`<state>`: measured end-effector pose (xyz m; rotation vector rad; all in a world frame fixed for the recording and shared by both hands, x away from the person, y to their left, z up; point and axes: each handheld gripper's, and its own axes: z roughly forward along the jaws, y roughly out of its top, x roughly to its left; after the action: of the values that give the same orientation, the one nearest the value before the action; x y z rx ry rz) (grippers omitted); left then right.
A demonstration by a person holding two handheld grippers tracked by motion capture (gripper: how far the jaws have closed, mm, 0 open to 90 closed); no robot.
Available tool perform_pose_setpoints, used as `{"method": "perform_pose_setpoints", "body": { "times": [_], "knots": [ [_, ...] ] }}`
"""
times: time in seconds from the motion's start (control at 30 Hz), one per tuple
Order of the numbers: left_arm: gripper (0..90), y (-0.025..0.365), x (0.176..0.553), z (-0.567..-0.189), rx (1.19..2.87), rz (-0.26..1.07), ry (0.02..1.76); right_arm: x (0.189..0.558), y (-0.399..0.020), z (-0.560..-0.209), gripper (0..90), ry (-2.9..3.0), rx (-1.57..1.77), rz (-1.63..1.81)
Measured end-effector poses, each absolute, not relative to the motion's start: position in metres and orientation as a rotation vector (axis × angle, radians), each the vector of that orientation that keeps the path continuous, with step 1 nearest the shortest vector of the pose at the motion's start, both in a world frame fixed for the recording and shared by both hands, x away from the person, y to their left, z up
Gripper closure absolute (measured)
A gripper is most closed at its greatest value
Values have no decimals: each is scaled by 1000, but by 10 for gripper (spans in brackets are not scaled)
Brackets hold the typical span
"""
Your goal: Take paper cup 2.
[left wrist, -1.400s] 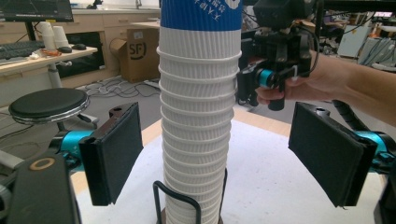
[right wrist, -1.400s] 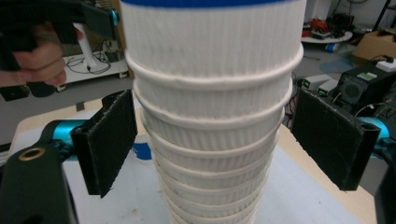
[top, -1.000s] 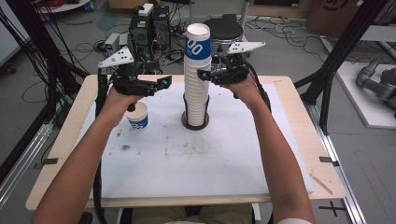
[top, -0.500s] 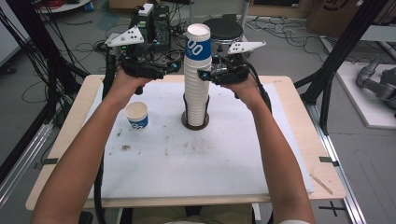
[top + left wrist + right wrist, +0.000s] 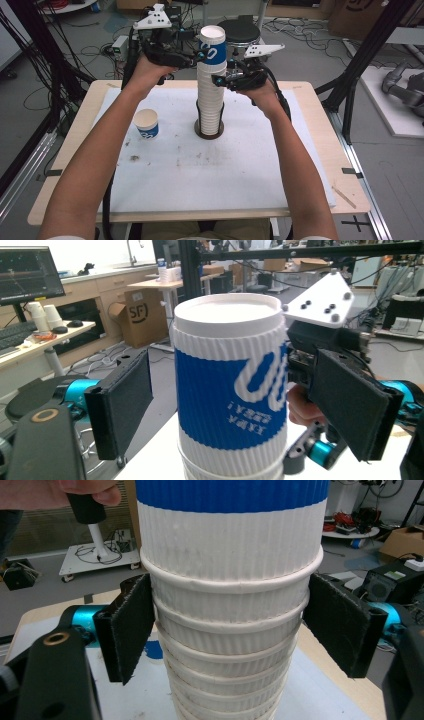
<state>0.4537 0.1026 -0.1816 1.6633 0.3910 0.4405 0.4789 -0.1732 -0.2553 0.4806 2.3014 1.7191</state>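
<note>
A tall stack of upside-down white paper cups [image 5: 210, 102] stands mid-table on a dark round base [image 5: 209, 135]; the top cup [image 5: 230, 385] has a blue band. My left gripper [image 5: 201, 54] is up at that top cup, jaws open on both sides of it, with a gap showing at the left pad [image 5: 122, 405]. My right gripper [image 5: 220, 80] is lower on the stack [image 5: 230, 645], and its pads [image 5: 131, 625] press against the cup rims from both sides. A single blue-and-white cup [image 5: 146, 123] stands upright on the white mat [image 5: 225, 185], left of the stack.
A black round stool [image 5: 239, 31] and cabled equipment stand behind the table. Black frame posts [image 5: 367, 55] rise at the right. A thin wooden stick [image 5: 345, 196] lies near the front right corner of the wooden table.
My left gripper has risen from above the single cup and moved right to the top of the stack. The right gripper and the stack have stayed put.
</note>
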Motion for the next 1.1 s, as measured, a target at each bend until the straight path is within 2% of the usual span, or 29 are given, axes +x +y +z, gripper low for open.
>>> {"method": "perform_pose_setpoints", "body": {
  "times": [0.43,0.53,0.67,0.8,1.1],
  "knots": [
    [177,74,465,-189,1689,414,397,478,-173,-255,219,2300,469,1714],
    [238,72,466,-190,1685,434,385,477,-172,-254,219,2308,467,1710],
    [251,71,466,-189,1667,425,390,477,-174,-254,220,2308,461,1704],
    [263,74,466,-181,1592,411,401,477,-174,-254,220,2309,465,1709],
    [263,79,457,-154,1552,442,389,477,-175,-254,214,2308,490,1711]
  ]
}}
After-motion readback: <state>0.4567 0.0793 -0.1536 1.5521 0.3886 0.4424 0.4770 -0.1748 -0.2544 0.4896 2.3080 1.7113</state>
